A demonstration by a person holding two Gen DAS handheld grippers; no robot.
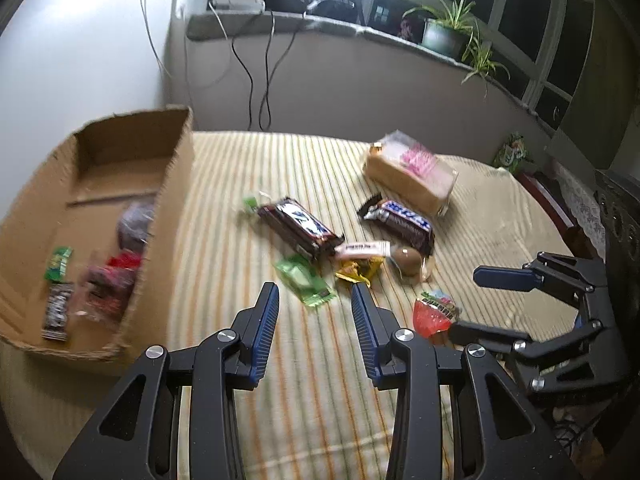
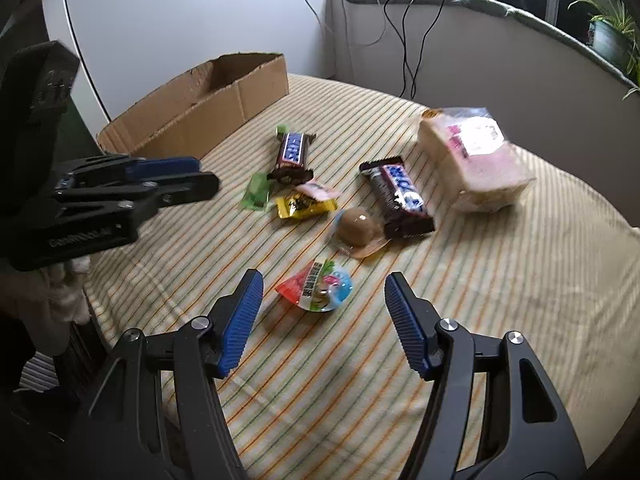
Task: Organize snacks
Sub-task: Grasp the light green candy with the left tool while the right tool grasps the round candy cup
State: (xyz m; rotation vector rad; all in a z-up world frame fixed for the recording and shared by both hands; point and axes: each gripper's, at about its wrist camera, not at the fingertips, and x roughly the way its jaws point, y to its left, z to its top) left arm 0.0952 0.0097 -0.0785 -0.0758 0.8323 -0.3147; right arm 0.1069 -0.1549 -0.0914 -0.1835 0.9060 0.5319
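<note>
On the striped cloth [image 2: 480, 280], loose snacks lie in a cluster:
- two dark chocolate bars, the left chocolate bar [image 2: 294, 156] and the right chocolate bar [image 2: 400, 200], well apart from each other;
- bagged sliced bread [image 2: 476, 160], farthest right;
- green packet [image 2: 256, 192] just beside a yellow wrapper [image 2: 304, 206], with a small pink sachet [image 2: 320, 191] lying on the wrapper's upper edge;
- brown jelly cup [image 2: 358, 226] near the right bar's lower end;
- red-lidded jelly cup [image 2: 320, 290], nearest the camera.

Cardboard box [image 1: 172, 184], open-topped, stands at the left; several small wrapped items lie inside, blurred.

Left gripper [image 1: 316, 292]: jaws parted, nothing between them, poised above the cloth just short of the green packet.

Right gripper [image 2: 324, 288]: jaws spread wider, empty, flanking the red-lidded jelly cup without touching it.
</note>
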